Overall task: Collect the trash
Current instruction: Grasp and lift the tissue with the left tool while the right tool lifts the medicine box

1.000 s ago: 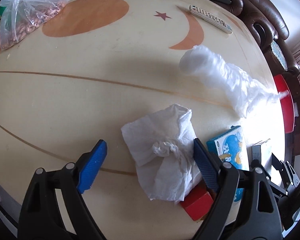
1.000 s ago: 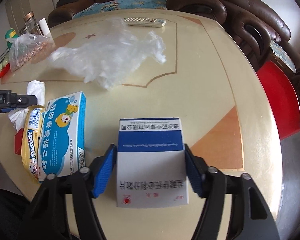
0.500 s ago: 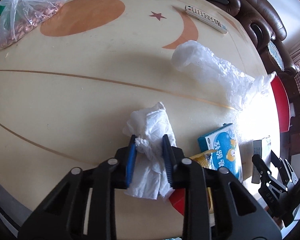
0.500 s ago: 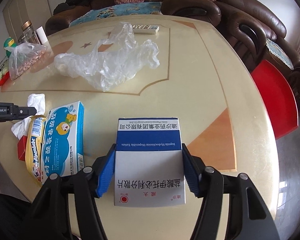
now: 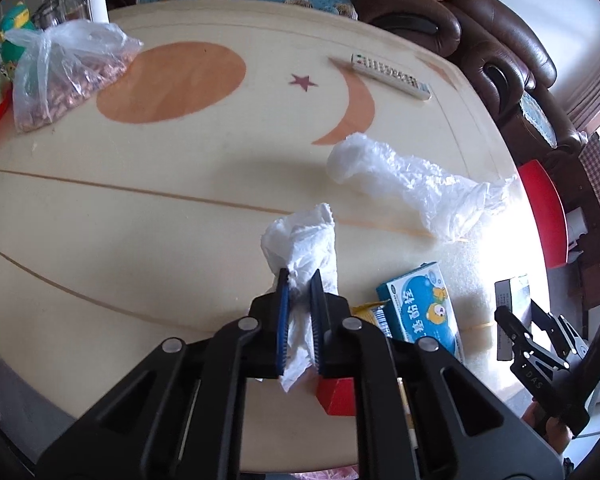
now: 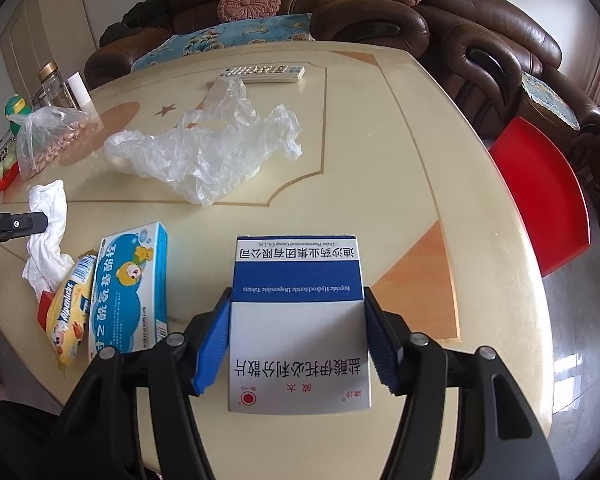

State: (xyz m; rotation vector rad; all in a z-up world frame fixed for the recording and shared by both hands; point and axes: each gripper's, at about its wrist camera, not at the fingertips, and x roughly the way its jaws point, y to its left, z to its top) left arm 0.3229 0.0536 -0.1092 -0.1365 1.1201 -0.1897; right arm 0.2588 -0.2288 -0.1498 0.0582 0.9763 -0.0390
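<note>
Left hand-held gripper [image 5: 299, 280]: closed tight on a crumpled tissue [image 5: 304, 240], lifted above the tabletop [image 5: 140, 208] for collection.
Right hand-held gripper [image 6: 296, 340]: clamped across a medicine box [image 6: 298, 320], sides pinched for carrying.

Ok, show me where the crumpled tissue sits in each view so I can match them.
Left wrist: tissue at centre, pinched in the left gripper.
Right wrist: tissue at the left edge, beside the left gripper's tip.
Shared landmark: the remote control at the table's far side.
</note>
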